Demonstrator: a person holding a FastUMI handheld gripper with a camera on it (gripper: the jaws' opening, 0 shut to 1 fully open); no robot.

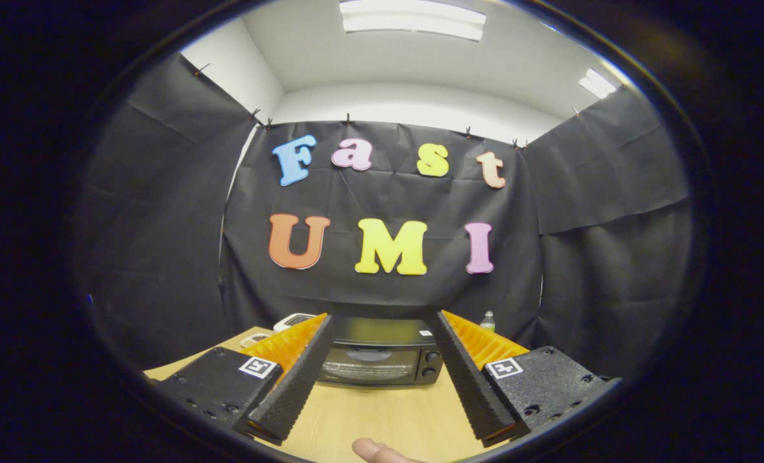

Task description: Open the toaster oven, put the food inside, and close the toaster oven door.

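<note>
The gripper is held above a wooden table with its two fingers spread wide apart and nothing between them but open air. Close under the fingers' near ends, the tip of a person's finger shows above the table.

Straight ahead, beyond the fingertips and framed in the gap between them, stands the toaster oven. It faces the gripper squarely, its long axis running crosswise to the line of the fingers. Its glass door stands upright against the front, so it looks closed; the control knobs sit at the door's right side. Whether any food is inside cannot be told through the glass. A closed door would fit either a stage before opening or one after the food has gone in and the door has been shut.

Bare tabletop lies between the fingers and the oven, giving clear room for a straight approach. Past the left finger, near the oven's left side, lie a white device and a small dish-like item, too small to tell apart further. Past the right finger, a small bottle stands beside the oven. The black cloth wall hangs close behind everything.
</note>
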